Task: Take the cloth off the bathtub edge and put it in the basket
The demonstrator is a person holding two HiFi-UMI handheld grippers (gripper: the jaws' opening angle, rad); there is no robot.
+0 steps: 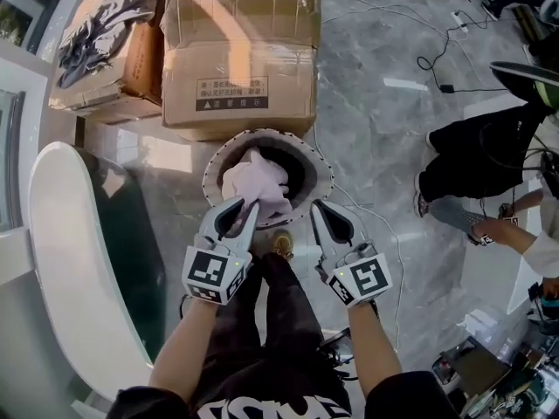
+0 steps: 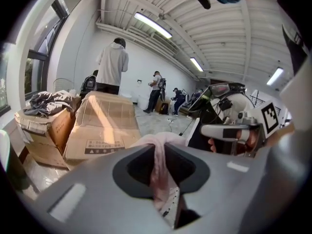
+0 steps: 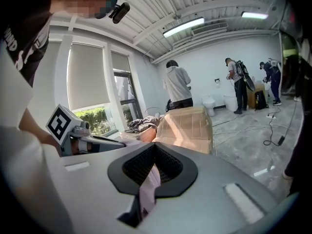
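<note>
**Cloth in the basket, both grips left to release**

Nearest us, our left gripper has its jaws pressed together on a fold of the pink cloth. Our right gripper pinches a thin strip of the same cloth between its closed jaws. The cloth is off the bathtub edge and sits bunched inside the basket, which stands on the floor just ahead of our knees. We judge the carrying done. What is left is to let go with both grippers and draw them clear of the rim.

Left of the basket runs the white bathtub. Close behind the basket stand cardboard boxes, the left one heaped with dark clothes. Right of the basket, well apart, a person is low to the floor, and cables trail beyond.

Nothing blocks the basket's mouth. The one snag we foresee is cloth clinging to the pads as the jaws open.
</note>
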